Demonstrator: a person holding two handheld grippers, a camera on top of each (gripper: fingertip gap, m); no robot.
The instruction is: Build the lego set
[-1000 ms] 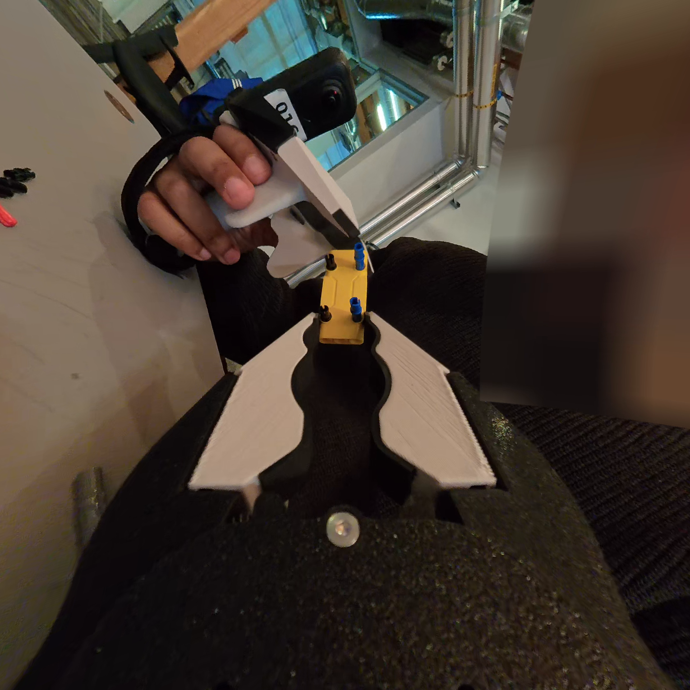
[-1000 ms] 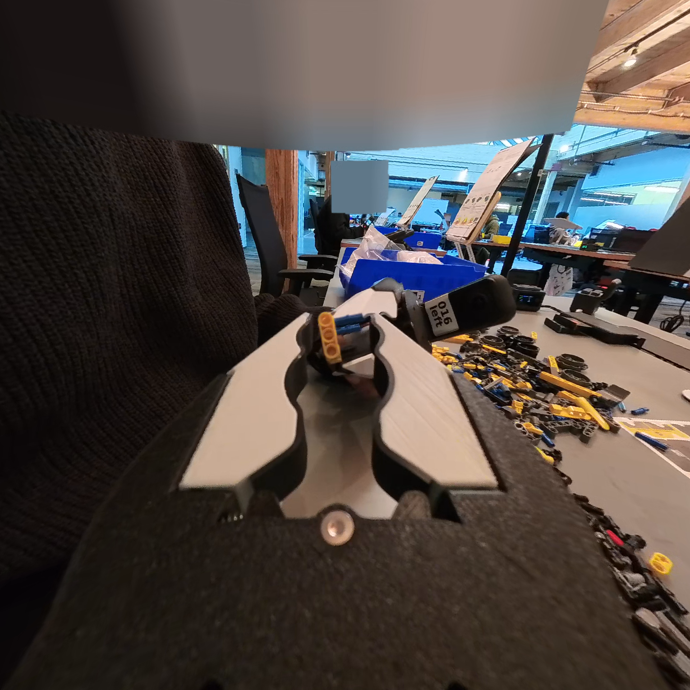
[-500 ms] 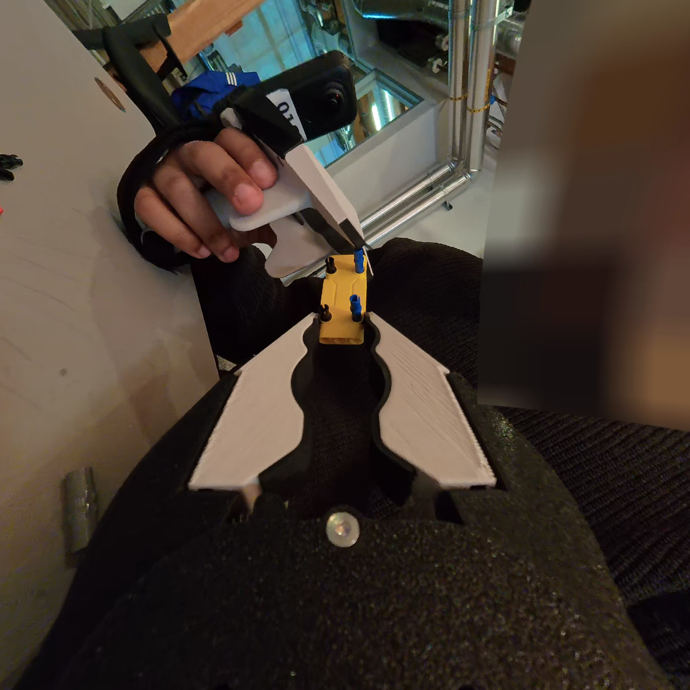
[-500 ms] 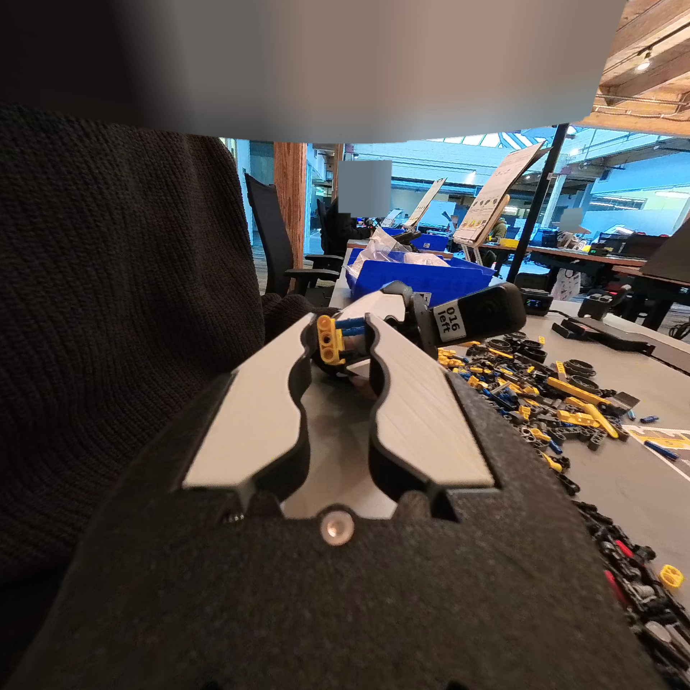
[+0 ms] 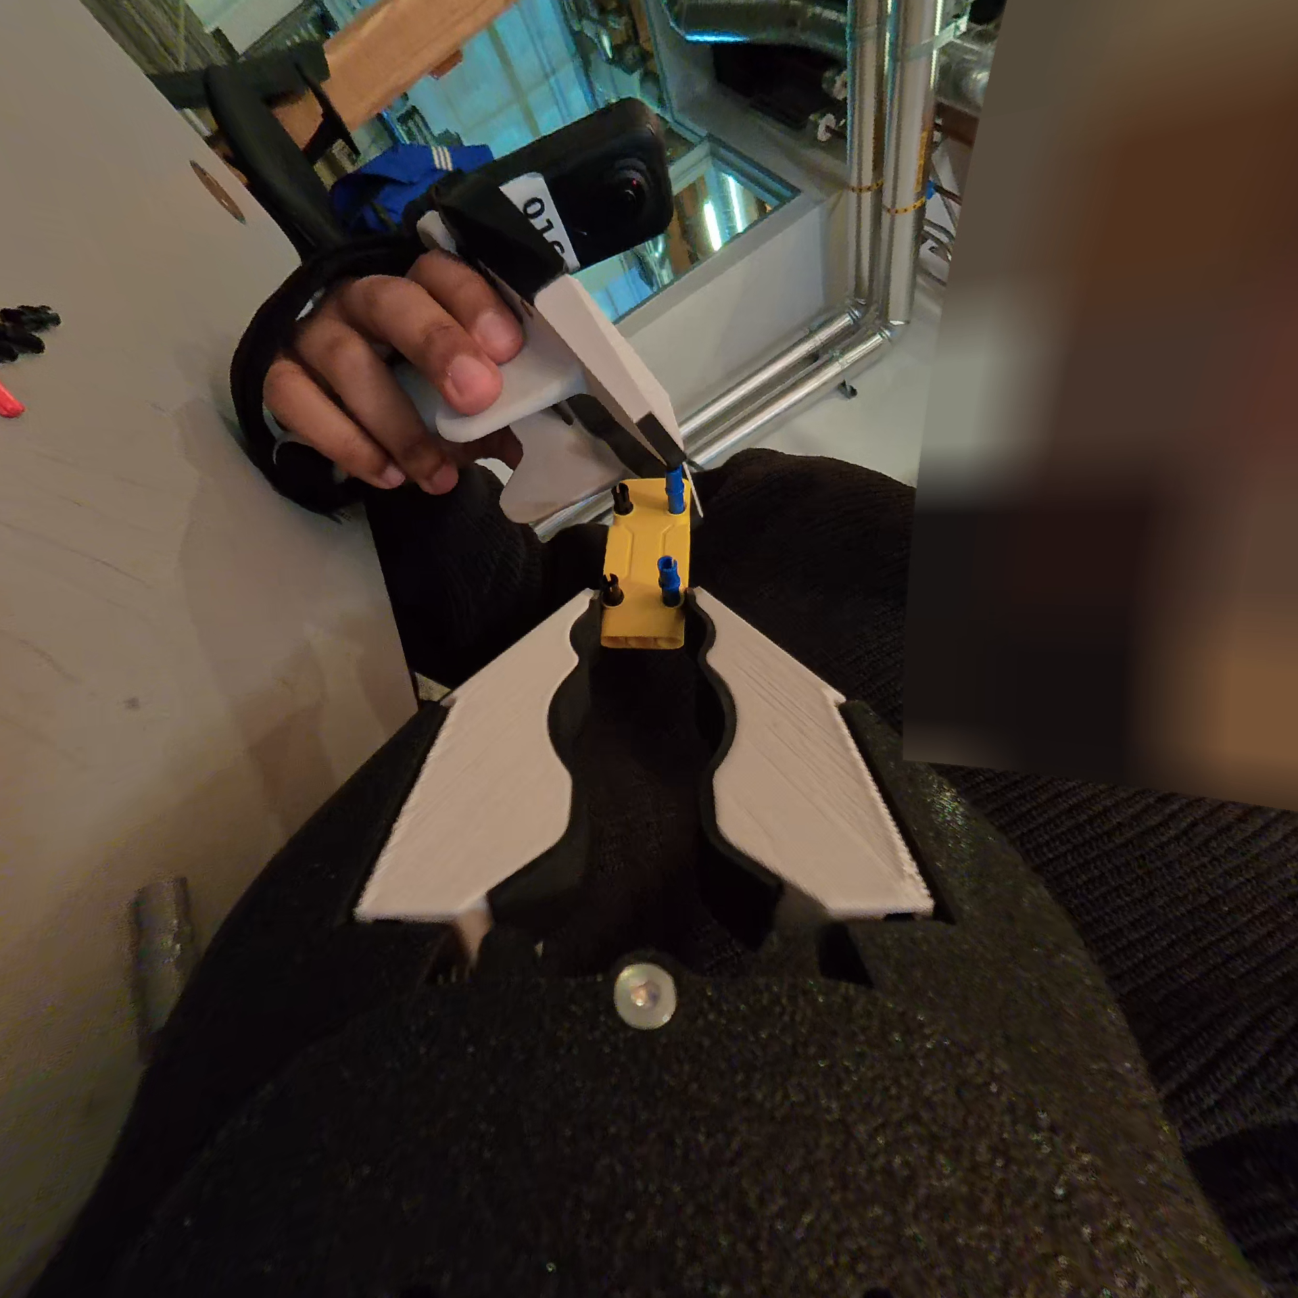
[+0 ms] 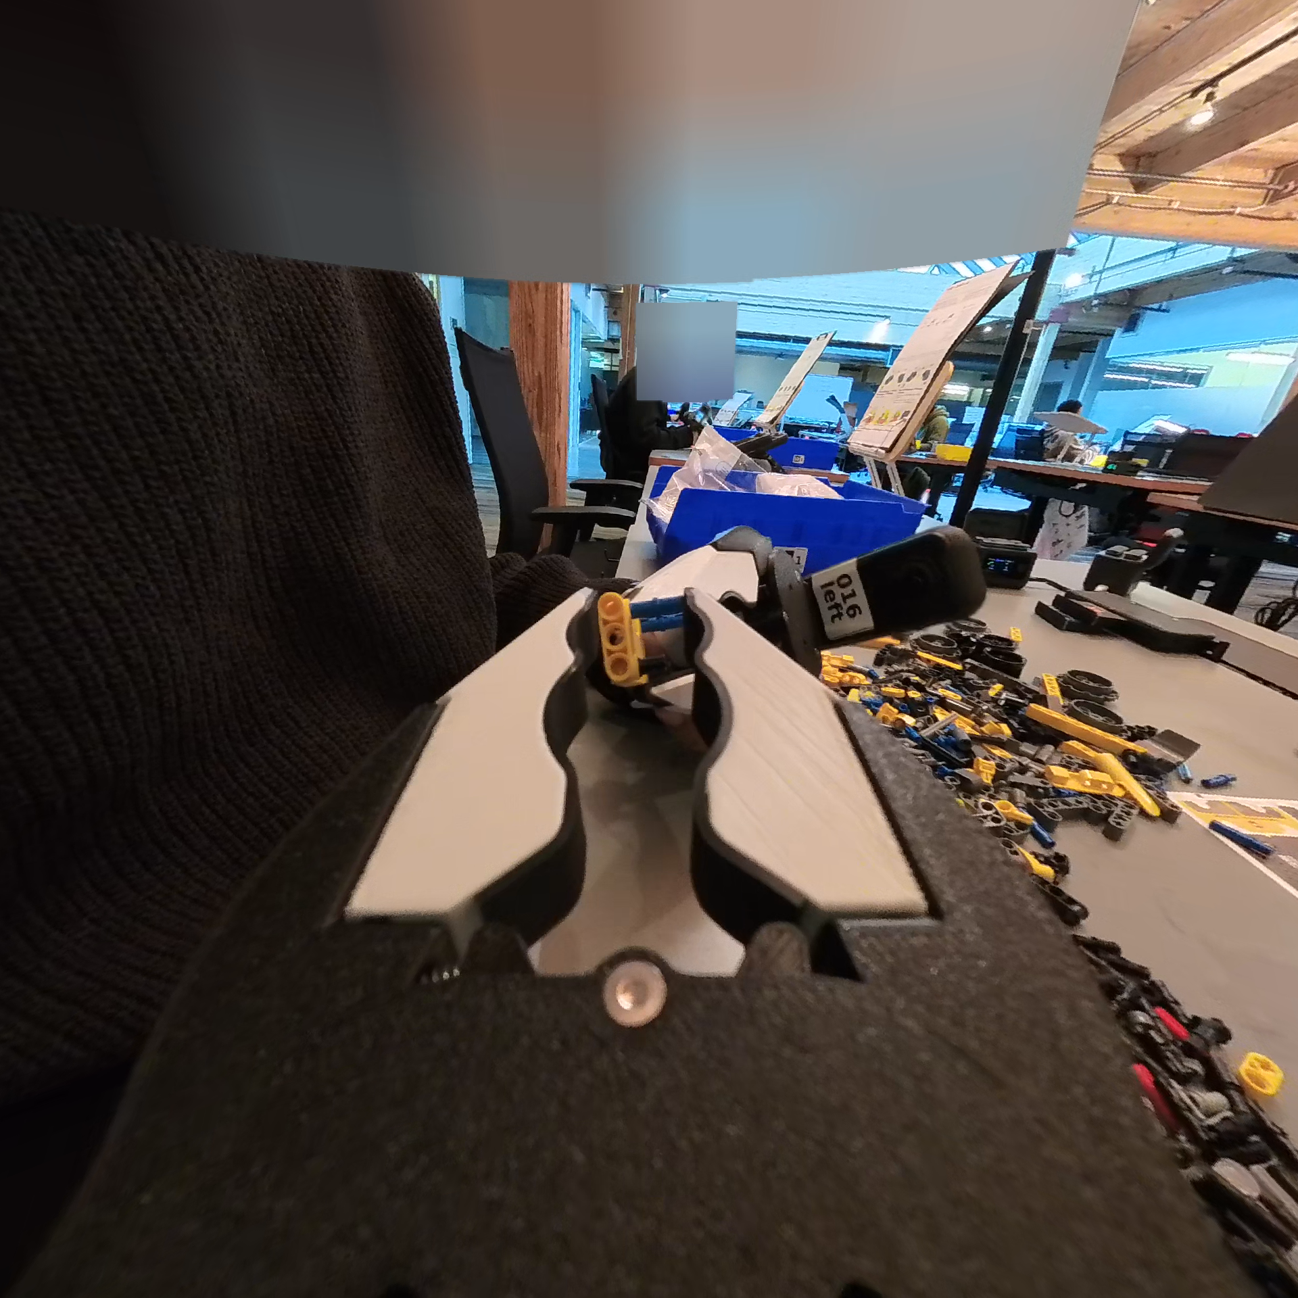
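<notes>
Over the grey surface (image 6: 1159,906), with its heap of loose building pieces (image 6: 997,716) off to the side of the yellow panel (image 5: 645,562), you hold that panel clamped in your left hand-held gripper (image 5: 643,611), studded face up so its pins stay reachable. Your right hand-held gripper (image 6: 636,632) pinches the blue pin (image 5: 673,487) at the panel's far corner, seemingly to seat it.

We count two grippers: the left gripper (image 5: 643,597) and the right gripper (image 5: 674,467). One yellow beam (image 5: 647,562) carries four pins: two blue pins (image 5: 669,572) and two black pins (image 5: 611,588). One blue bin (image 6: 787,523) sits on the table (image 6: 1159,906). The loose parts pile (image 6: 1004,730) is too dense for us to count.
</notes>
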